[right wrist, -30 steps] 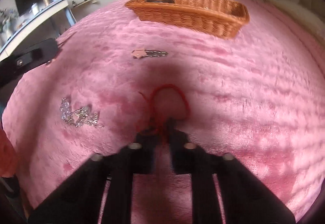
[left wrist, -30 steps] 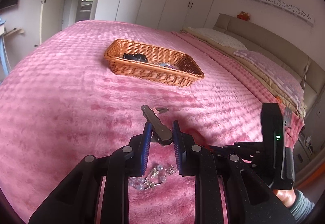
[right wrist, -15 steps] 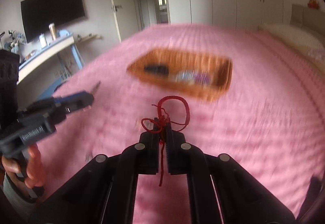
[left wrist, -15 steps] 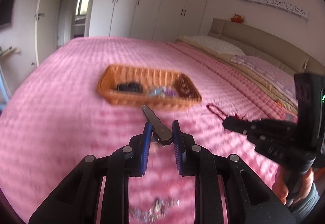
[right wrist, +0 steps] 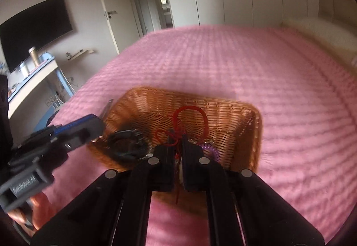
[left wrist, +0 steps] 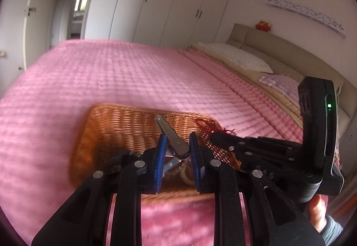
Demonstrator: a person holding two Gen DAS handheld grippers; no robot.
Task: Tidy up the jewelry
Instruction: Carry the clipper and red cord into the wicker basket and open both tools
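We've got both grippers over the basket [right wrist: 247, 116]: the left gripper [left wrist: 176, 145] is clamped on a metal clip [left wrist: 171, 134], the right gripper [right wrist: 177, 145] pinched on a red cord [right wrist: 189, 112]. Below the right one, inside the basket, sit a black watch [right wrist: 127, 143] to its left and a purple coil [right wrist: 210, 150] to its right.

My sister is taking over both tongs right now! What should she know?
Left tongs: shut on a metal hair clip, held above the wicker basket.
Right tongs: shut on a red string bracelet, also over the basket.
Already in the basket: a dark round piece and a purple coil.
Done: both pieces carried to the basket.
Left: open each pair of tongs so the clip and bracelet drop in. The bed around the basket is out of view here, so check there for leftover jewelry.
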